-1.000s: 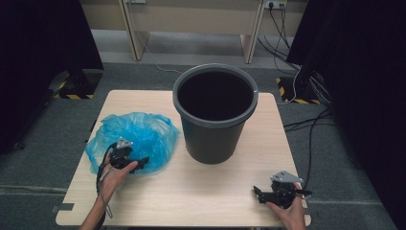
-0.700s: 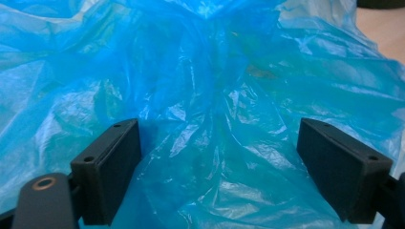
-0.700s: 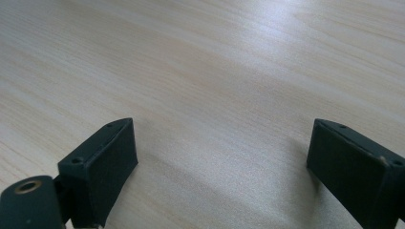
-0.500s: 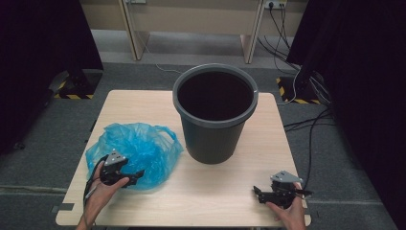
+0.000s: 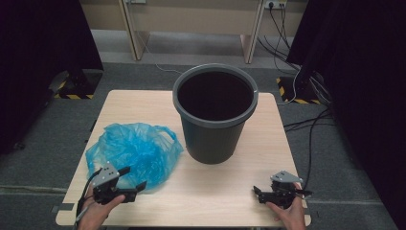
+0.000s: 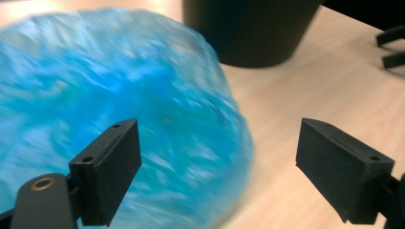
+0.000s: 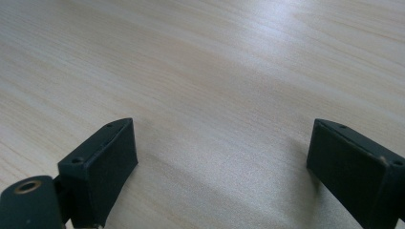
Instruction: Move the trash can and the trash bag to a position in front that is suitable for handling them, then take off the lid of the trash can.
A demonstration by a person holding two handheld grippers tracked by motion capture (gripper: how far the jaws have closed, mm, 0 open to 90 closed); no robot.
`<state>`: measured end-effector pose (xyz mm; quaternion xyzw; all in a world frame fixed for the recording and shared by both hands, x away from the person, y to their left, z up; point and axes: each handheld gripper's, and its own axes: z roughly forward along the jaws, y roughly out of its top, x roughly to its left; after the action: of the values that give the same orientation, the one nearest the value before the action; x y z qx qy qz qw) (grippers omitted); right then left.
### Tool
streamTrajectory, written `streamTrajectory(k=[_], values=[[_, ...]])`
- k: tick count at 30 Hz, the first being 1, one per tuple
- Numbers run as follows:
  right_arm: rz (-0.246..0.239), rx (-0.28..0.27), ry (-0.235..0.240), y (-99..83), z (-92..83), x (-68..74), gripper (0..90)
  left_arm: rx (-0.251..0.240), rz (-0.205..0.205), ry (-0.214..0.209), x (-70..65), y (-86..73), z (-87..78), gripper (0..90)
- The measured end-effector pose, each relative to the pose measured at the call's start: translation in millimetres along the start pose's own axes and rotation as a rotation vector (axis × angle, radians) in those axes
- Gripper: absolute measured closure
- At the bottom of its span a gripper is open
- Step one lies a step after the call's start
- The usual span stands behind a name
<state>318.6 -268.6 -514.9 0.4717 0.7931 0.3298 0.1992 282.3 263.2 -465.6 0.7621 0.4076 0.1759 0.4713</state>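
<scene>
At table's front edge | left gripper jaws apart beside blue bag; right gripper jaws apart

A pale wood surface stood on grey carpet. Black curtains hung at both sides. Behind, a light wooden frame stood against a beige wall. Yellow-and-black striped tape marked the floor, and cables trailed along the right.

Lower frame corners: two black hand-held two-jaw grippers — left gripper, right gripper — each with grey three-cornered plate, flat screw-holed rectangular jaws, brass-ringed pivot.
</scene>
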Motion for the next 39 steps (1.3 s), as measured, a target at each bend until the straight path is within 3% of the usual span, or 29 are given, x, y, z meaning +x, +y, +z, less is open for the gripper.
streamTrajectory(k=[7, 12, 16, 24, 34, 37, 39], values=[[0.0, 0.0, 0.0, 0.0, 0.0, 0.0, 10.3, 0.004, 0.025, -0.004, -14.0, -24.1, 0.1, 14.7], [0.001, -0.001, -0.002, 0.0, 0.2, 0.2, 10.3, 0.047, 0.044, 0.047, -12.1, -39.9, 3.5, 14.7], [0.002, -0.001, -0.006, 0.1, 0.2, 0.4, 10.2, 0.079, 0.022, 0.068, -5.2, -49.3, 7.9, 15.0], [0.013, 0.002, -0.006, 0.3, 0.5, 1.5, 10.1, 0.049, 0.019, 0.065, -9.8, -49.6, 3.5, 14.9], [0.01, -0.002, -0.007, 0.8, 1.0, 1.1, 10.2, 0.135, 0.015, 0.091, -8.1, -58.7, 13.3, 15.0], [0.019, -0.004, 0.009, 2.4, -1.3, -1.8, 20.4, 0.167, 0.015, 0.091, -7.3, -61.5, 15.5, 15.0], [0.034, -0.021, 0.029, 7.4, -6.8, -6.0, 20.0, 0.164, 0.02, 0.094, -7.6, -61.9, 15.9, 14.6]])
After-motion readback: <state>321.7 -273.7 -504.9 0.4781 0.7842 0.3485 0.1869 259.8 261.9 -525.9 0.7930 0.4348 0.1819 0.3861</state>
